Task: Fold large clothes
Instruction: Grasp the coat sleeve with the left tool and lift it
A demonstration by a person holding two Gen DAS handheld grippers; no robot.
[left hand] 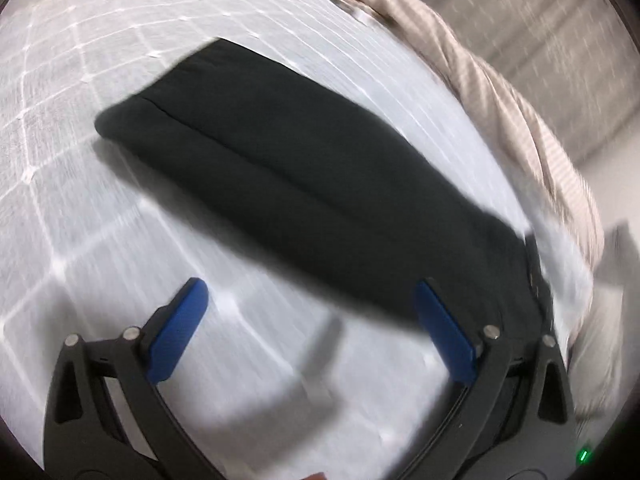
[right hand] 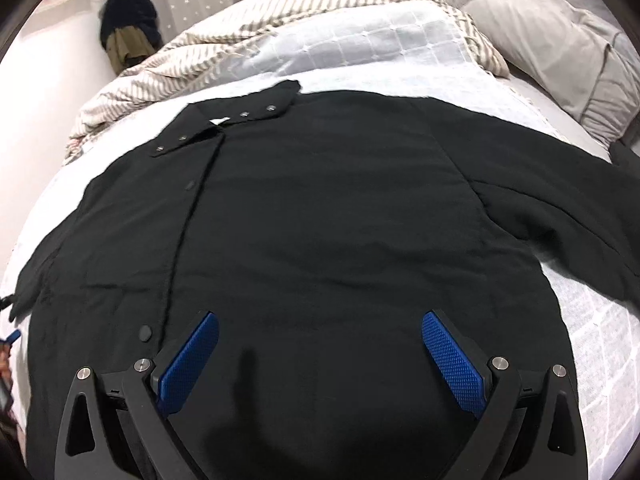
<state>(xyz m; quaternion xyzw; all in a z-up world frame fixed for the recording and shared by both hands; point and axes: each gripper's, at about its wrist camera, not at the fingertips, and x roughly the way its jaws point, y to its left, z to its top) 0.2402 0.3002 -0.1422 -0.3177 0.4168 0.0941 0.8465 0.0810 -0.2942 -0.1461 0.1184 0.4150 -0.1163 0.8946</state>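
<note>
So both grippers are wide apart right now, nothing pinched in either one. The black jacket [right hand: 320,208] is spread flat on the bed, on top of a white grid-pattern bedspread [right hand: 600,344], front side up with the snap placket running diagonally toward the collar [right hand: 240,116], which points at the far edge of the bed. In the right wrist view the right gripper [right hand: 320,356] hangs right over the lower part of the jacket's body, blue pads [right hand: 188,364] spread with black fabric filling the whole gap between them; can't tell if the tips actually touch the cloth or just sit above it. One sleeve [right hand: 560,208] runs off toward the right edge of the bed. The left wrist view is pretty motion-blurred, but it shows the other sleeve [left hand: 288,184] lying as a long dark band diagonally across the bedspread [left hand: 80,120], and the left gripper [left hand: 312,328] sits at the near end of it, with the right-hand pad [left hand: 444,332] just at the sleeve's edge and the other pad over bare bedspread. A striped beige blanket [right hand: 248,40] is bunched along the far edge of the bed past the collar, a grey pillow [right hand: 560,56] sits at the far right corner, and there's a dark bundle of something [right hand: 128,28] off the bed to the far left.
</note>
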